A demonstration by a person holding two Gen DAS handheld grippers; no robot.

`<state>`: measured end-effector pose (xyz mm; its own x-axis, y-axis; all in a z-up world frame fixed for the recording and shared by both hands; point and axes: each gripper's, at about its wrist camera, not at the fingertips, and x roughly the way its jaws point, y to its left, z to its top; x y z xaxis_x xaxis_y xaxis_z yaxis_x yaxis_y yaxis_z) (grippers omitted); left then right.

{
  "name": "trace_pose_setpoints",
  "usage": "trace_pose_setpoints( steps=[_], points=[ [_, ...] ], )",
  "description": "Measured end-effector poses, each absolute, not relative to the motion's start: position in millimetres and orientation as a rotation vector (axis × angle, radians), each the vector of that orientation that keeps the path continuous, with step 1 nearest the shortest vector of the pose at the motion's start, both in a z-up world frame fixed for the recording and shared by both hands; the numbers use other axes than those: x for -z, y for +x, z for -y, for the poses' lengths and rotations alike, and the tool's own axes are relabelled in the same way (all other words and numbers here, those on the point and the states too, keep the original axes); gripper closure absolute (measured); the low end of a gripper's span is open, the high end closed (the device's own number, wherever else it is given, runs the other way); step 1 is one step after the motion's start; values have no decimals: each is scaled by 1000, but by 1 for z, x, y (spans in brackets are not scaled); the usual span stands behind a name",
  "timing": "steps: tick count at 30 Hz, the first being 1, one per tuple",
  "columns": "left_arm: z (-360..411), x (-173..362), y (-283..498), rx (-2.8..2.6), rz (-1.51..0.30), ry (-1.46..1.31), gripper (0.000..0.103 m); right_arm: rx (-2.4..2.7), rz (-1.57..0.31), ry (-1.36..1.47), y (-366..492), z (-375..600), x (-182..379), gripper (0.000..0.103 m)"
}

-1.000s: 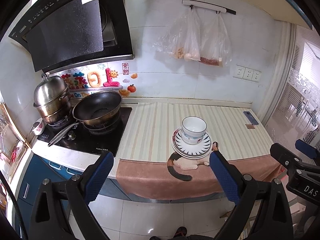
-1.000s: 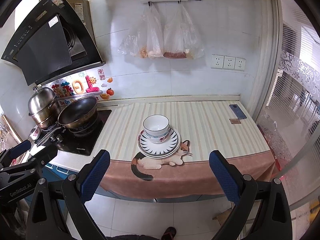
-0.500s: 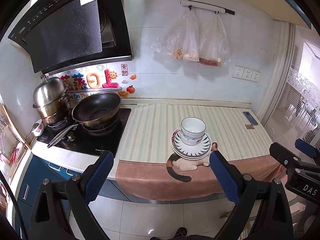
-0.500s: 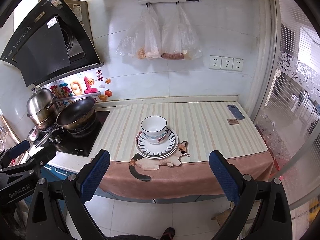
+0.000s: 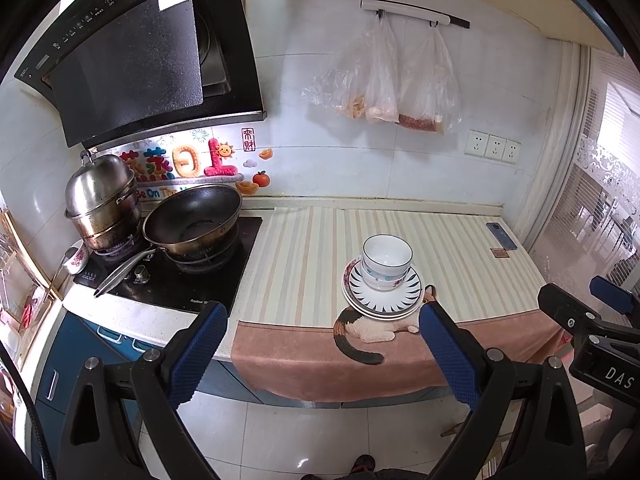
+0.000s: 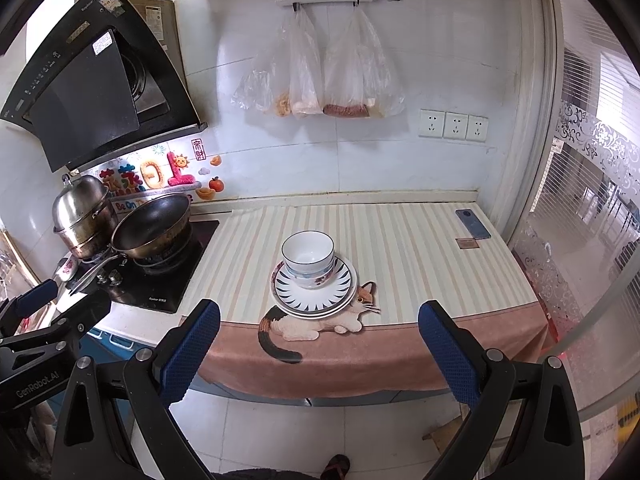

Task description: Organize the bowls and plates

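1. The counter (image 6: 400, 240), under a striped mat with a brown front band, runs across the middle of both views from the hob to the glass partition at the right edge.
2. The range hood (image 5: 132, 64) fills the upper left of the left wrist view, above the black hob (image 5: 180, 276).
3. Two clear plastic bags (image 6: 320, 76) hang from a wall rail at upper centre; their contents are too blurred to name.
4. The left gripper (image 5: 322, 352) occupies the bottom of its own view, its blue-padded fingers (image 5: 198, 354) set wide apart with nothing between them, held back from the counter over the floor tiles.
5. The right gripper (image 6: 320, 350) sits likewise at the bottom of its view, jaws spread wide and empty, short of the counter edge.
6. A dark wok (image 5: 192, 220) sits on the hob at centre left, with a steel lidded pot (image 5: 102, 204) just beside it on the left.
7. The stack of plates (image 6: 314, 290) lies near the counter's front edge at frame centre, touching the cat picture (image 6: 320, 324) printed on the mat.
8. The bowls (image 6: 308, 258), nested and upright, stand on the plates, the top one white inside.
9. A phone (image 6: 472, 224) lies flat at the counter's far right, well apart from the dishes.
10. Three wall sockets (image 6: 454, 124) sit at upper right.
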<state>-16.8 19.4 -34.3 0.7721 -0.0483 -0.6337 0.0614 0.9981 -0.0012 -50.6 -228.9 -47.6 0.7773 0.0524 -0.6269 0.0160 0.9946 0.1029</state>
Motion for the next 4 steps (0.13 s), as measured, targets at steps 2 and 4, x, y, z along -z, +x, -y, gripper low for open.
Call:
trace_pose_setpoints(
  steps=[2, 4],
  points=[
    [-20, 35, -17, 61, -687, 21, 5, -19, -681, 103, -50, 229, 48, 2],
    [-20, 35, -16, 62, -686, 22, 5, -17, -682, 102, -48, 229, 48, 2]
  ],
)
